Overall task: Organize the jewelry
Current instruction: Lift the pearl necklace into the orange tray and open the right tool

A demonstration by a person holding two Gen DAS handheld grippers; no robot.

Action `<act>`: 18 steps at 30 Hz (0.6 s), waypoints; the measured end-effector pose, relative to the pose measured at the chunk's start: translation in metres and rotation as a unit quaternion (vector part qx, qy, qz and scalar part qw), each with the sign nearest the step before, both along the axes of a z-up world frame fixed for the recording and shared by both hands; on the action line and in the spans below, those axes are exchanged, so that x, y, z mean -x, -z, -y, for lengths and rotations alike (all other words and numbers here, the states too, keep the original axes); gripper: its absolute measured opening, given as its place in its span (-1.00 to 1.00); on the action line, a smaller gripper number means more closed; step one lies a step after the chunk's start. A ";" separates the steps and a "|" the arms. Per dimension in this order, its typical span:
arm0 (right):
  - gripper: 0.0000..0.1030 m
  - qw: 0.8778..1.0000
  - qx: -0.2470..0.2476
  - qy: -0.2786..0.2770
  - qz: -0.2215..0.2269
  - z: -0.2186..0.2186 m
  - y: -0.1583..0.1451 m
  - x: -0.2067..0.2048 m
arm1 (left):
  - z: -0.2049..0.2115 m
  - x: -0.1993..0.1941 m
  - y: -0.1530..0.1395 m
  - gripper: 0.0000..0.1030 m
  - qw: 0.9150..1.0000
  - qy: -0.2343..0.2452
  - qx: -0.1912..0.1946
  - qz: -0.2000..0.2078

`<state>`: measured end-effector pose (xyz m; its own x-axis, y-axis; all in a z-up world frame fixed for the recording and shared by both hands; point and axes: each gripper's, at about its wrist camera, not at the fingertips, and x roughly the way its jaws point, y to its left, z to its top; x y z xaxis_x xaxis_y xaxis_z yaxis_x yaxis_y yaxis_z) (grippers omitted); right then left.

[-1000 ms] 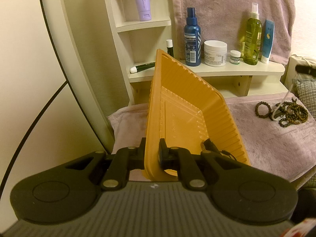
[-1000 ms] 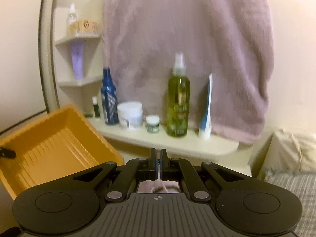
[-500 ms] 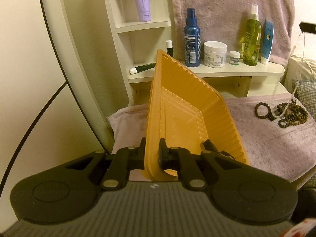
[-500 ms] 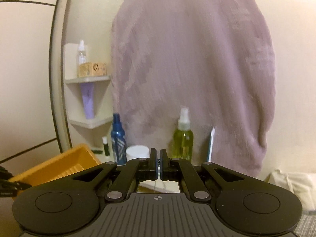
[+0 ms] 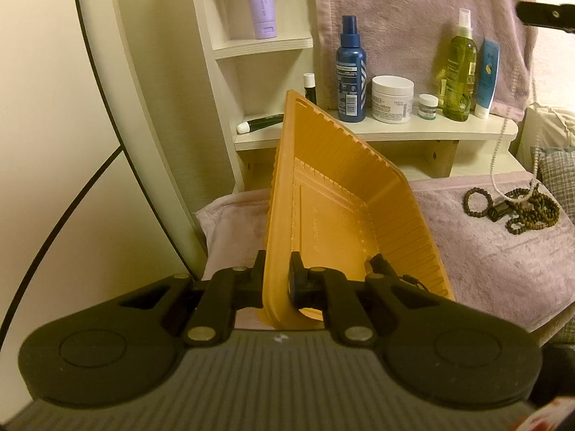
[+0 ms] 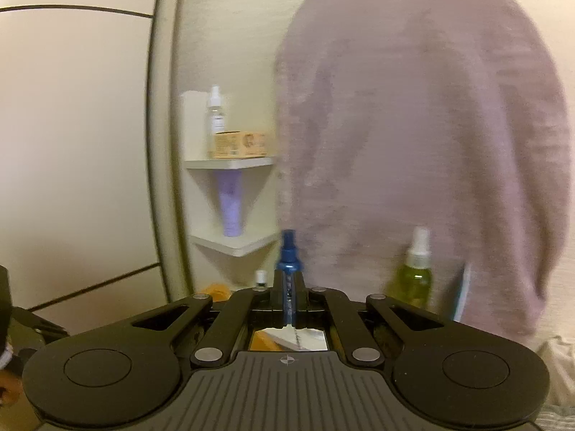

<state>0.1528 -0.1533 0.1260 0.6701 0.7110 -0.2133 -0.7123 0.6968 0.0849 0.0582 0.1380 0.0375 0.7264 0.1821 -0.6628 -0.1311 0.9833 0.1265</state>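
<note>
My left gripper [image 5: 276,280] is shut on the near rim of an orange plastic tray [image 5: 334,194] and holds it tilted above the mauve towel [image 5: 485,251]. Dark beaded bracelets [image 5: 521,208] lie in a heap on the towel at the right. A white pearl necklace [image 5: 501,151] hangs in a long strand from my right gripper [image 5: 539,14], high at the upper right, with its lower end still among the bracelets. In the right wrist view my right gripper [image 6: 289,294] is shut; the strand it pinches is hidden below the fingers.
A cream shelf [image 5: 377,133] behind the tray holds a blue spray bottle [image 5: 350,72], a white cream jar [image 5: 391,98], a green spray bottle [image 5: 460,68] and a blue tube [image 5: 487,79]. A mauve towel [image 6: 413,143] hangs on the wall. A checked cushion [image 5: 555,168] sits at the right.
My right gripper has risen well above the shelf, drawing the pearl necklace up from the bracelet heap. The left gripper and the tray have stayed still.
</note>
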 end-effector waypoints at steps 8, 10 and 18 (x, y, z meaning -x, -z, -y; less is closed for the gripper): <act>-0.97 0.999 -0.002 -0.041 -0.018 -0.039 0.009 -0.003 | 0.000 0.000 0.000 -0.82 1.000 0.000 0.000 0.001; -0.97 0.998 0.001 -0.050 -0.031 -0.051 0.018 -0.006 | 0.000 0.000 0.000 -0.82 1.000 0.000 0.001 0.001; -0.96 0.994 0.036 -0.070 -0.082 -0.087 0.058 -0.021 | 0.000 0.000 0.000 -0.82 1.000 0.000 0.001 0.001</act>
